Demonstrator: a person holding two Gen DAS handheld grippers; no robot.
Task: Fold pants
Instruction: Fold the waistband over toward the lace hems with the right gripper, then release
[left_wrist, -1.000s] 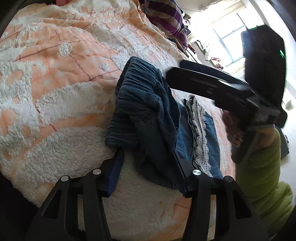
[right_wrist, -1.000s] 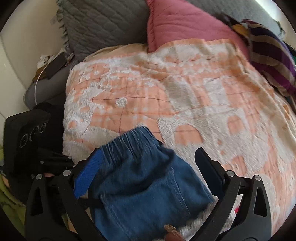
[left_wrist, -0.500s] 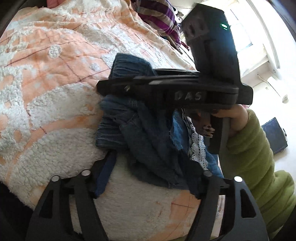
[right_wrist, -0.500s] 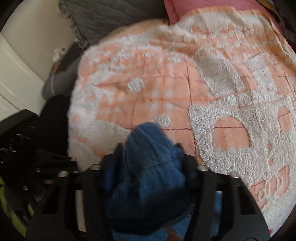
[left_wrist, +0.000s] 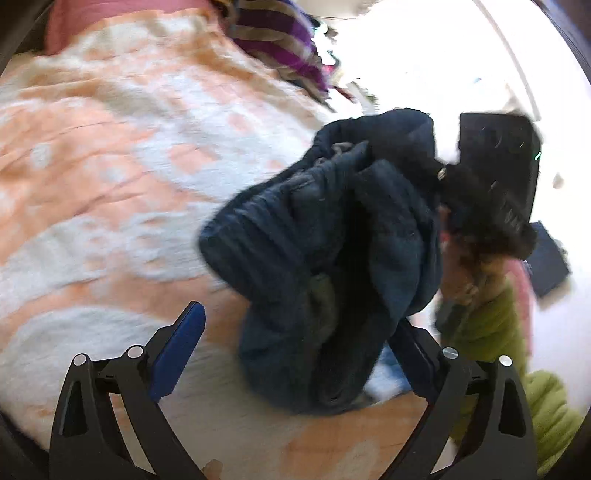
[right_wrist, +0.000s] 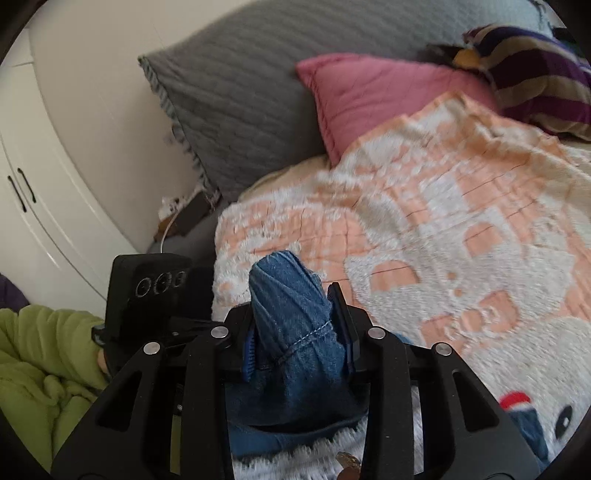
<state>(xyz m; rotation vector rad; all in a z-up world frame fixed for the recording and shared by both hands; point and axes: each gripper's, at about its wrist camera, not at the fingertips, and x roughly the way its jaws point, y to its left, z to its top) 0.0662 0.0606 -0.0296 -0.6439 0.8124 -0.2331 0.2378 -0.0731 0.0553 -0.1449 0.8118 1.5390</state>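
Note:
The blue denim pants (left_wrist: 325, 236) hang bunched in the air above the orange and white blanket (left_wrist: 110, 155). My right gripper (right_wrist: 295, 317) is shut on a thick fold of the pants (right_wrist: 288, 295) near the waistband and holds it up. It also shows in the left wrist view (left_wrist: 491, 177) at the right, behind the bundle. My left gripper (left_wrist: 299, 325) is open, its blue-padded fingers (left_wrist: 181, 339) wide apart either side of the bundle's lower end, not clamping it.
A grey pillow (right_wrist: 258, 85), a pink pillow (right_wrist: 376, 96) and a striped purple cloth (right_wrist: 532, 81) lie at the head of the bed. A white cupboard (right_wrist: 44, 206) stands to the left. A green sleeve (right_wrist: 40, 354) is beside the bed edge.
My right gripper closed on the pants and lifted them up off the blanket. The pants went from lying flat to hanging bunched. My left gripper stayed open.

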